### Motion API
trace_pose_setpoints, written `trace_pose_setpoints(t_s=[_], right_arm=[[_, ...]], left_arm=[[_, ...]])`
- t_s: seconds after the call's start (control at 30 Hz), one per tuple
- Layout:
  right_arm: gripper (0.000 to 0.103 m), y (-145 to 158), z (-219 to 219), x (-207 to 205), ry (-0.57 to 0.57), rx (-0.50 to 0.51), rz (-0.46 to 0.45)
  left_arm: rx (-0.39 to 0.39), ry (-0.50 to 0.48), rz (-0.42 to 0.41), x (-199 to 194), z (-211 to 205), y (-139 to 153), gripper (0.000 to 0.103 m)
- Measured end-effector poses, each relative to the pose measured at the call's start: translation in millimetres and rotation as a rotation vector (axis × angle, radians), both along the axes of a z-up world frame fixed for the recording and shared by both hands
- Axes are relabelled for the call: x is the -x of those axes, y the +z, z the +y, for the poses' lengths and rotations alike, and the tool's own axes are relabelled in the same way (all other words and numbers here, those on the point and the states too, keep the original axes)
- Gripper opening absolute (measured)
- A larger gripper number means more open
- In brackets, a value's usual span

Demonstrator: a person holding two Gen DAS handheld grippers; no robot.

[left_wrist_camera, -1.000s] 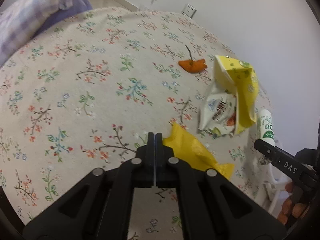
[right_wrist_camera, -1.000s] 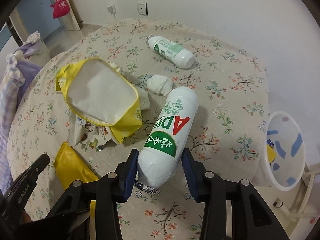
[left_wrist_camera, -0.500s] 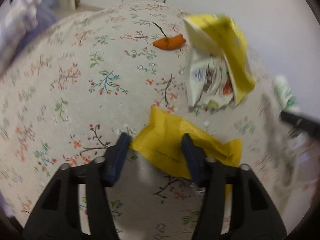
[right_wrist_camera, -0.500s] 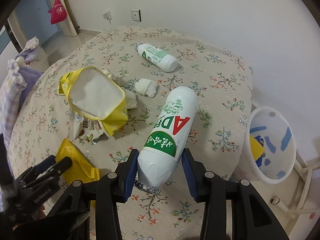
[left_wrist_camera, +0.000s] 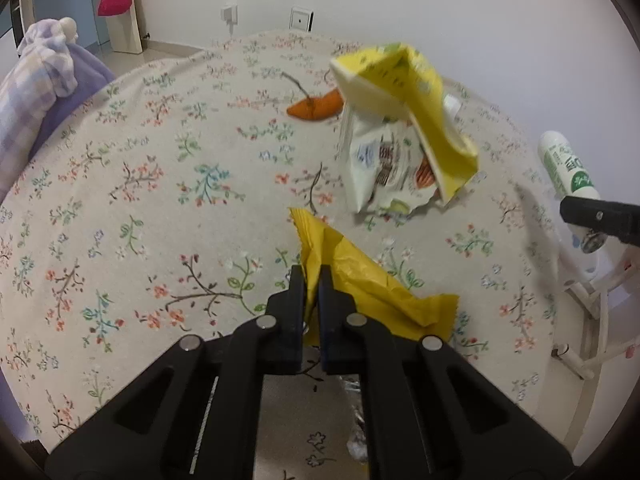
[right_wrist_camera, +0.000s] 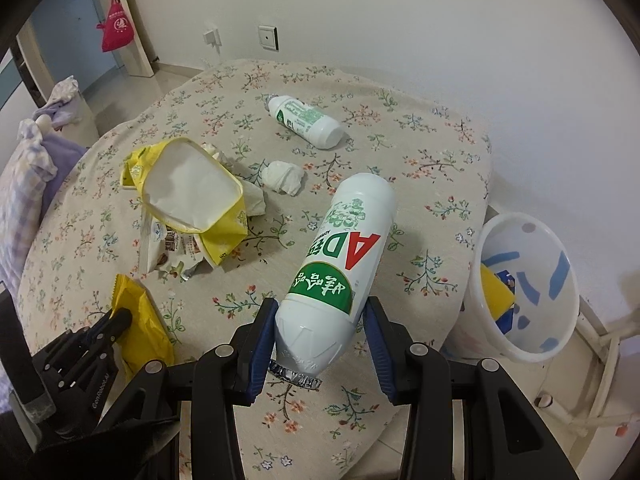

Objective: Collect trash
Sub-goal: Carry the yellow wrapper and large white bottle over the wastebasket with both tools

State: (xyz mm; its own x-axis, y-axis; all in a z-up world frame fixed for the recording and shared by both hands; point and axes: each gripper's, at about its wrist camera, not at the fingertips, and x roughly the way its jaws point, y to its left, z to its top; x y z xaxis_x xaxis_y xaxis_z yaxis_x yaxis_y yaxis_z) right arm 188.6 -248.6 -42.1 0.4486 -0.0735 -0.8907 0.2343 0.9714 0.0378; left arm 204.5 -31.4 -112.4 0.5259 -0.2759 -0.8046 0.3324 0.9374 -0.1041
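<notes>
A yellow wrapper (left_wrist_camera: pixel 360 276) lies crumpled on the floral tablecloth (left_wrist_camera: pixel 120 200). My left gripper (left_wrist_camera: pixel 313 276) is closing tight on the wrapper's near edge, and the pads pinch it. In the right wrist view that gripper (right_wrist_camera: pixel 120 316) sits on the wrapper (right_wrist_camera: pixel 140 320) at the lower left. My right gripper (right_wrist_camera: pixel 322 308) is shut on a white bottle (right_wrist_camera: pixel 344 248) with a green and red label. The bottle hangs cap-down above the table. It shows at the right edge of the left wrist view (left_wrist_camera: pixel 564 164).
A white bin (right_wrist_camera: pixel 532 240) with trash inside stands off the table's right edge. On the cloth lie an open yellow snack bag (right_wrist_camera: pixel 188 188), a second white bottle (right_wrist_camera: pixel 306 120), a crumpled tissue (right_wrist_camera: pixel 282 176) and an orange peel (left_wrist_camera: pixel 316 106). Purple checked fabric (left_wrist_camera: pixel 36 80) lies at the left.
My left gripper opened, moved over the yellow wrapper while rolling, and closed on its edge. My right gripper rose a little, still holding the bottle.
</notes>
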Motion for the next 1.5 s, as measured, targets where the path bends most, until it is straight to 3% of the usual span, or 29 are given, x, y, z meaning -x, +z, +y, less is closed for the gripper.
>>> trace_pose_setpoints(t_s=[0.37, 0.7, 1.13, 1.5], right_arm=[[0.044, 34, -5, 18, 0.006, -0.004, -0.09], [0.044, 49, -32, 36, -0.06, -0.006, -0.134], [0.044, 52, -96, 75, -0.187, -0.015, -0.148], [0.044, 24, -172, 107, -0.337, -0.047, -0.099]], left_arm=[[0.096, -0.014, -0.046, 12, -1, 50, 0.007], [0.198, -0.064, -0.073, 11, -19, 86, 0.006], [0.207, -0.204, -0.115, 24, -88, 111, 0.006], [0.203, -0.364, -0.121, 37, -172, 105, 0.006]])
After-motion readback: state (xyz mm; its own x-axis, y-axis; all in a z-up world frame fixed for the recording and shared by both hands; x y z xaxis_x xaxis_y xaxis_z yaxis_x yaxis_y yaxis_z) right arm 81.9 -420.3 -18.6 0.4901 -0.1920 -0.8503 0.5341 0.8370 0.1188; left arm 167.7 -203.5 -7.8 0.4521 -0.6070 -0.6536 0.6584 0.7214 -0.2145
